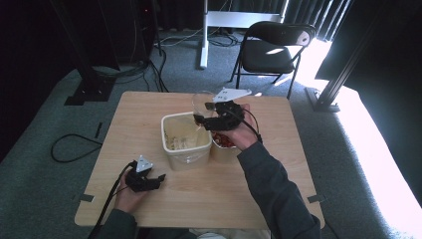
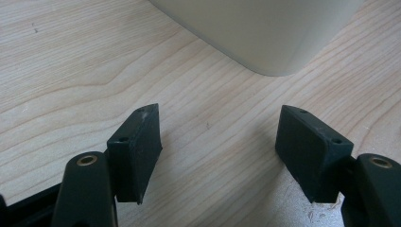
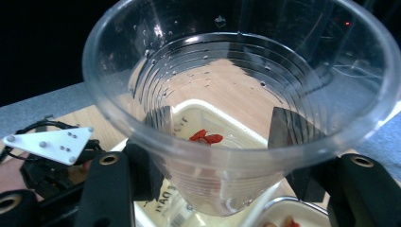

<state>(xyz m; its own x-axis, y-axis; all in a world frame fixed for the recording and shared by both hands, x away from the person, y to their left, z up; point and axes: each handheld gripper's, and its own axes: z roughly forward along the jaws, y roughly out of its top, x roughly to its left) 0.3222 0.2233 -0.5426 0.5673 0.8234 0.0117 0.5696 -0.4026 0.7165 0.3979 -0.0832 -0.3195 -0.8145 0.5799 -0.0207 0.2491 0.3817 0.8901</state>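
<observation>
A clear plastic cup (image 3: 236, 109) is held in the right gripper (image 1: 211, 119), its black jaws pressing on the cup's narrow lower part from both sides. The cup hangs tipped on its side above a cream tub (image 1: 185, 140) near the middle of the surface (image 1: 259, 189), its mouth facing the gripper's camera.

The surface is a pale wooden board with fine grain, square with small notches at its edges. It stands on grey carpet. Behind it are a black folding chair (image 1: 273, 50), a white stand leg (image 1: 204, 35), dark curtains and loose black cables (image 1: 74, 149); bright sun falls on the floor at the right.

The high view shows a second small pot (image 1: 224, 144) of red pieces just right of the tub, under the person's right hand. The right gripper view looks into the cup's mouth: ribbed see-through walls, water drops, and red bits (image 3: 205, 137) seen through it in the tub below.

The left gripper (image 1: 158, 178) rests low on the surface near the tub's front left corner. The left gripper view shows its jaws apart with bare wood between them, gripping nothing, and the tub's smooth rounded corner just ahead.
</observation>
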